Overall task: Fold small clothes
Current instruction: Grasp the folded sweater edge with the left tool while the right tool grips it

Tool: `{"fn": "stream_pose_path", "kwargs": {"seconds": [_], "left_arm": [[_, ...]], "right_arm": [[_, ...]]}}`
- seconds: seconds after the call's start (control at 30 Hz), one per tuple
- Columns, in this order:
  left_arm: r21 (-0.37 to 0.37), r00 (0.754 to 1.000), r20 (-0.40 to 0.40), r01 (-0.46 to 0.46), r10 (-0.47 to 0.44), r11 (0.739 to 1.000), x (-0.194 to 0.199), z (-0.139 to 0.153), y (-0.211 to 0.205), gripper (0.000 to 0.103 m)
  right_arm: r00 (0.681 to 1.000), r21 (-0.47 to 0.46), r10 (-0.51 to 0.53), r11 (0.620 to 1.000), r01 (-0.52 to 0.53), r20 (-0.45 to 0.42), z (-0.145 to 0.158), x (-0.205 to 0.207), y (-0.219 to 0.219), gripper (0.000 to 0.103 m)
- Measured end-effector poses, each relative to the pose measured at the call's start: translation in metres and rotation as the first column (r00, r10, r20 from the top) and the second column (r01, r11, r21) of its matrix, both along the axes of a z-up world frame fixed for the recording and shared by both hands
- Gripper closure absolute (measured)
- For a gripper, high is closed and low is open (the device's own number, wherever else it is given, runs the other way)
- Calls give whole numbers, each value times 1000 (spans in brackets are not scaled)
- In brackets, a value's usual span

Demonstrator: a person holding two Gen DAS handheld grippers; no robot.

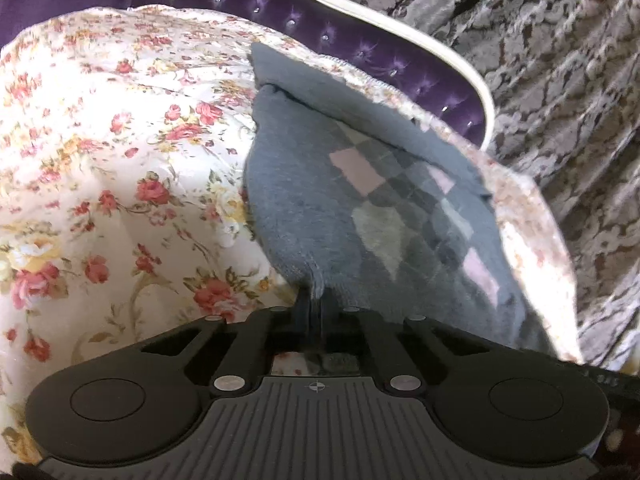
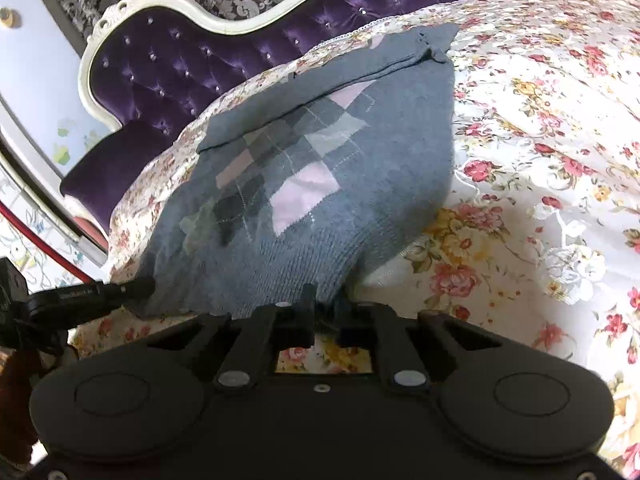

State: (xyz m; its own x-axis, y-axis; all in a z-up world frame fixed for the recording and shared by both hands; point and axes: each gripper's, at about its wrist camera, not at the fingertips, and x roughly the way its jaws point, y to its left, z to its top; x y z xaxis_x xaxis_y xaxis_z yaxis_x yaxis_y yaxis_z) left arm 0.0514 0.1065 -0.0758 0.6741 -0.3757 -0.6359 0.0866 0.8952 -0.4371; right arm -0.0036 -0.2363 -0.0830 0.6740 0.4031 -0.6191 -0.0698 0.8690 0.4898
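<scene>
A small grey knit sweater (image 1: 320, 200) with a pink and grey diamond pattern lies on the floral bedspread (image 1: 120, 140). My left gripper (image 1: 314, 300) is shut on the sweater's near edge and lifts it off the bed. In the right wrist view the same sweater (image 2: 320, 200) rises from my right gripper (image 2: 324, 304), which is shut on another part of its near edge. The far part of the sweater is folded and rests on the bedspread (image 2: 540, 140). The left gripper's finger (image 2: 120, 290) shows at the sweater's left corner.
A purple tufted headboard (image 2: 180, 60) with a white frame stands behind the bed. Patterned grey curtains (image 1: 560, 80) hang beyond it. A red cord (image 2: 40, 244) and a white wall are at the left of the right wrist view.
</scene>
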Motion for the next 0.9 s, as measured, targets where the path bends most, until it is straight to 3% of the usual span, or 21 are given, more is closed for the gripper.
{"fn": "stream_pose_path", "kwargs": {"seconds": [0.13,0.4,0.9], "left_arm": [[-5,999,53,6,-5,1000,-5,13,2,99],[-89,984,175,24,-8,996,9,65,8,99],[-133,960,273,96,-57,986,102,133,-1,99]], "right_arm": [[1000,25,-10,1000,9,21,5,-2,-4,90],[994,112,-48,993,37,99,37,4,-21,92],[956,157,-52,988,7,288,116,85,-37,92]]}}
